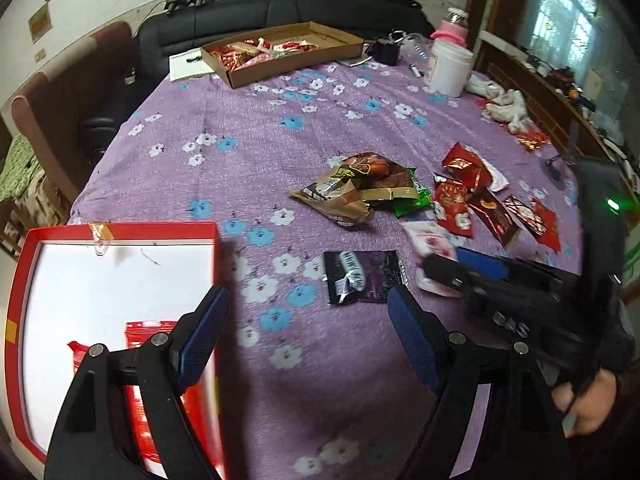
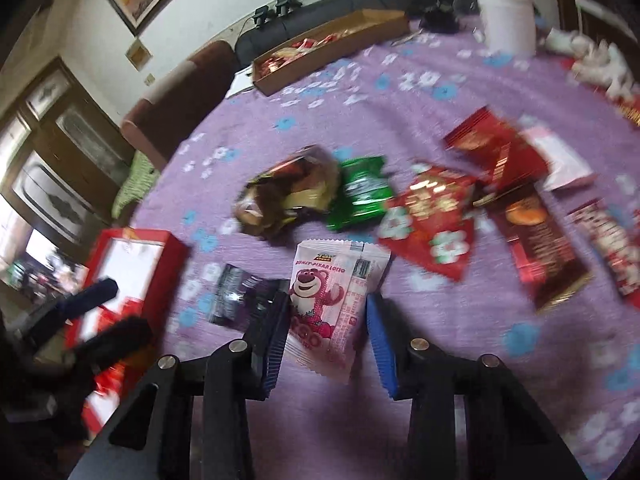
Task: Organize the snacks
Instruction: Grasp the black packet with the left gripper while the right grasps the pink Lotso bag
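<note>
A pink-and-white bear-print snack packet (image 2: 332, 300) sits between the fingers of my right gripper (image 2: 327, 300), which is shut on its sides. Left of it on the purple cloth lies a black-and-purple packet (image 1: 362, 276). My left gripper (image 1: 306, 296) is open and holds nothing, with one finger over the edge of the red box (image 1: 120, 228). That box has a white inside, and a red packet (image 1: 148, 328) lies in it. A brown packet pile (image 1: 352, 188), a green packet (image 1: 412, 200) and several red packets (image 1: 456, 204) lie mid-table.
A cardboard tray (image 1: 296, 68) with several snacks stands at the table's far side, in front of a dark sofa (image 1: 280, 12). A white jar (image 1: 448, 68) and crumpled white cloth (image 1: 500, 100) are at the far right. A person's hand (image 1: 588, 404) holds the right gripper.
</note>
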A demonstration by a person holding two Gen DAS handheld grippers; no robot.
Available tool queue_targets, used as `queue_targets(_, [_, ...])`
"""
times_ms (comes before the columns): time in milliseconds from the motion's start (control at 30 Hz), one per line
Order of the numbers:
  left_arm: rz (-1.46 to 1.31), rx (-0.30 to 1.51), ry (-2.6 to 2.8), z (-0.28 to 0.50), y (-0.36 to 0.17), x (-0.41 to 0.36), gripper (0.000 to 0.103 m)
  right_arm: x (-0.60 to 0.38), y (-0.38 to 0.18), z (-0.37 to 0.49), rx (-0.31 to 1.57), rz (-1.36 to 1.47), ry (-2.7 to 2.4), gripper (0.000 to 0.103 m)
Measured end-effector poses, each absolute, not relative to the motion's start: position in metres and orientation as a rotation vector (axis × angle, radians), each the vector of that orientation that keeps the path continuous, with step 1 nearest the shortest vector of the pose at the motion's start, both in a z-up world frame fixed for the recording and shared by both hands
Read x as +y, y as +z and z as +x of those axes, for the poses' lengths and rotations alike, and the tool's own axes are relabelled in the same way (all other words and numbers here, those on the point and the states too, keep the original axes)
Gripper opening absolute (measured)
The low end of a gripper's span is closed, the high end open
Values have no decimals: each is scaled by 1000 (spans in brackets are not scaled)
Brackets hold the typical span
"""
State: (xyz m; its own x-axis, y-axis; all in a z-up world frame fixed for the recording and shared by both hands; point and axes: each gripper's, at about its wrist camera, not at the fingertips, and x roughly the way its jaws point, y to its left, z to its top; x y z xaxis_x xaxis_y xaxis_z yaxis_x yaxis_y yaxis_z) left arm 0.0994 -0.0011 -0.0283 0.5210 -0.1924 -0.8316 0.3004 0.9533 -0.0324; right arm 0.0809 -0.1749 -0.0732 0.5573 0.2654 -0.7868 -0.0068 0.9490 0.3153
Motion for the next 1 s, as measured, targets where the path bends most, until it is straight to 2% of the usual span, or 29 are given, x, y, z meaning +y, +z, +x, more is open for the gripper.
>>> queue_targets(133, [148, 991, -232, 105, -40, -27, 82, -191, -69, 69, 951, 179, 76, 40])
queue_targets(400, [144, 1064, -150, 125, -82, -50, 82, -196, -74, 64, 938, 164, 99, 41])
queue_targets(633, [114, 987, -201, 130, -89, -50, 91, -193, -74, 61, 924, 148, 96, 43])
queue_targets(700, [107, 969, -212, 129, -89, -48, 89, -192, -74, 61, 923, 142, 96, 43])
queue_targets(800, [112, 917, -226, 119, -87, -47, 75, -193, -74, 61, 923, 145, 97, 43])
queue_targets(867, [111, 893, -241, 114, -85, -46, 53, -193, -74, 61, 923, 141, 97, 44])
queue_targets(933, [112, 886, -259, 110, -84, -47, 44, -192, -74, 61, 923, 137, 96, 44])
queue_targets(967, [116, 879, -260, 108, -83, -47, 29, -192, -74, 61, 923, 136, 96, 44])
queue_targets(1000, [121, 873, -264, 106, -83, -47, 25, -192, -74, 61, 923, 135, 96, 44])
